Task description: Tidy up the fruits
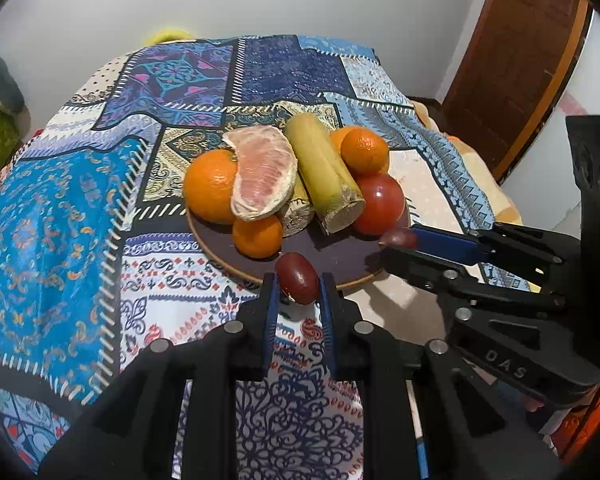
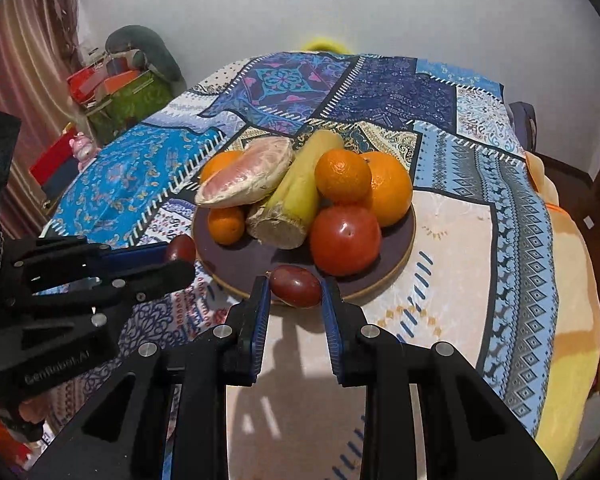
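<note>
A dark round plate [image 1: 332, 258] [image 2: 260, 262] on the patterned cloth holds several oranges [image 1: 210, 186] [image 2: 392, 188], a pomelo wedge [image 1: 262, 172] [image 2: 246, 176], sugarcane pieces [image 1: 324, 172] [image 2: 296, 196] and a red tomato [image 1: 380, 204] [image 2: 344, 240]. My left gripper [image 1: 298, 280] is shut on a dark red jujube [image 1: 297, 278] [image 2: 180, 249] at the plate's near rim. My right gripper [image 2: 294, 288] is shut on a second dark red jujube [image 2: 295, 286] [image 1: 400, 238] at the plate's front right rim. Each gripper shows in the other's view.
The patchwork cloth [image 1: 80, 216] [image 2: 480, 216] covers a rounded table. A white wall stands behind. A brown door [image 1: 516, 72] is at the right. Bags and boxes [image 2: 120, 92] are piled at the left, by a curtain [image 2: 24, 64].
</note>
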Demonstrator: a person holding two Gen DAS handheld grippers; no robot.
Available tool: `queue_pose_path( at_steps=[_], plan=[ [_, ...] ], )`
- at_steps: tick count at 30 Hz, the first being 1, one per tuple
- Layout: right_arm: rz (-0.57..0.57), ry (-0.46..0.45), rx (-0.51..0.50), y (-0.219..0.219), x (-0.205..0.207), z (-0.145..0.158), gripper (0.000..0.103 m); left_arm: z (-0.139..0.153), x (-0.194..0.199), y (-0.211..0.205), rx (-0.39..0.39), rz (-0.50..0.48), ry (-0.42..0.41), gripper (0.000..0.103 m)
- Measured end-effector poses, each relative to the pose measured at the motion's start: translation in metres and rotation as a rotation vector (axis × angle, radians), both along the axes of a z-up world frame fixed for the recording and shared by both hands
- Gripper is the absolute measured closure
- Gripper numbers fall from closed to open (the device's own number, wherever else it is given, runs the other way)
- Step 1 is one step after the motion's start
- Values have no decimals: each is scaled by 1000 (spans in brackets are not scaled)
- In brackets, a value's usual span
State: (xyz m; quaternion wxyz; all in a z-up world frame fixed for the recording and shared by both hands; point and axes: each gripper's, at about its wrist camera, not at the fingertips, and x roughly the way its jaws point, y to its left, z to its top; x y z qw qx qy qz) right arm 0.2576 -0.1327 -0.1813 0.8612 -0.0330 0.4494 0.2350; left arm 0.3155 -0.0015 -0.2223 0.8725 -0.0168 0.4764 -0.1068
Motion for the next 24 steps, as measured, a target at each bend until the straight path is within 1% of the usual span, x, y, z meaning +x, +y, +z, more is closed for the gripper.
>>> queue_pose_path(
  at_steps=[5, 9, 11, 13, 15, 19, 22, 24],
  plan=[
    [6, 14, -4, 2, 8, -9, 79, -5, 8, -2, 6, 7, 4, 83],
    [7, 11, -10, 1, 9, -10, 79, -8, 10, 0, 2, 9, 9, 83],
    [6, 18, -4, -1, 11, -10, 78, -8, 9, 0, 3, 8, 9, 83],
    [1, 17, 1, -4, 11, -9, 73, -7, 8, 0, 13, 9, 3, 83],
    [-1, 12, 2, -5, 11, -7, 72, -4, 5, 0, 17, 12, -4, 83],
    [-11, -9, 5, -10, 4, 3, 72, 9, -6, 3, 17, 29, -33, 83],
    [-18, -37, 15, -13, -2, 18, 72, 28, -18, 7, 17, 45, -74, 83],
    [-27, -69, 21, -16, -10, 33, 72, 46, -31, 10, 15, 59, -113, 83]
  ],
)
